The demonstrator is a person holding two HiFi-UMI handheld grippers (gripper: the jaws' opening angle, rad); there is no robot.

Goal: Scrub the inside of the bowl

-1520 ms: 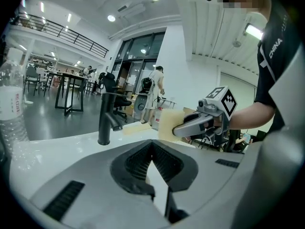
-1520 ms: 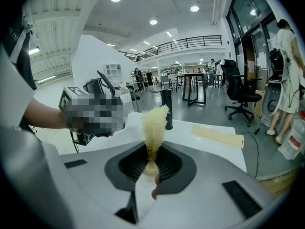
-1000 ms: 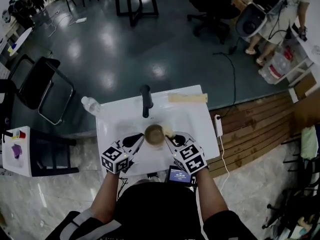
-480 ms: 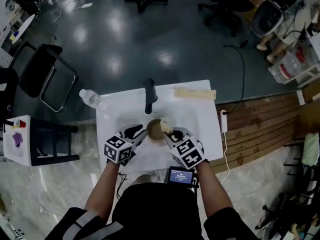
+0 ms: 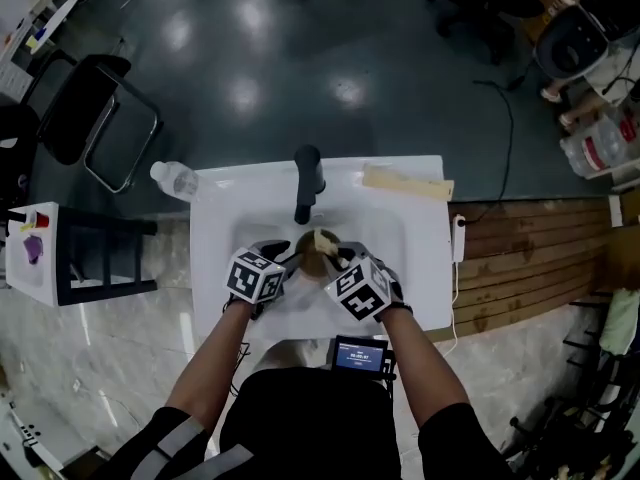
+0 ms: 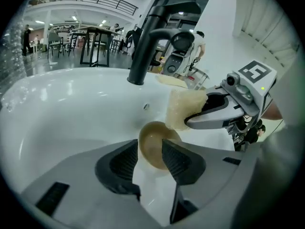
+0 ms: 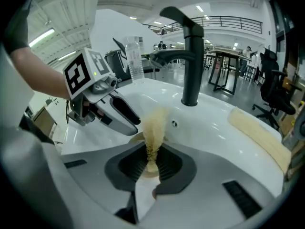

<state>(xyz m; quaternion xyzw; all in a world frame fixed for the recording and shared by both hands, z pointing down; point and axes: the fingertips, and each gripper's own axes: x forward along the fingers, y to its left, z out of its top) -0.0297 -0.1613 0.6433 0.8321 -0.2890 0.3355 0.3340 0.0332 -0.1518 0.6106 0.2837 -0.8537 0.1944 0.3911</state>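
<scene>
White sink (image 5: 220, 258) noted, with a black faucet (image 5: 307, 183) at its far rim; all positions are referred to the faucet. The brown bowl (image 5: 312, 258) is located in the basin, just in front of the faucet's spout on the person's side, and its inside is seen in the left gripper view. The left gripper (image 6: 150, 159) is held in from the left of the faucet and angled downward. Its jaws have just been opening and are recorded as spread wide. The near rim of the bowl is seen between the tips, and no pad is seen pressing on it. The right gripper (image 7: 151, 159) is held in from the right of the faucet, likewise angled downward. Its jaws are closed on a pale yellow sponge (image 7: 155, 125), which is pinched at its lower end and stands up out of them. The sponge is placed at the bowl's rim on the faucet side; whether contact is made cannot be told. A clear water bottle (image 5: 175, 180) is noted on the rim to the left of the faucet. A beige strip (image 5: 407, 182) is laid on the rim to the right of the faucet. A small lit screen (image 5: 360, 353) is seen at the sink's near edge, opposite the faucet.
</scene>
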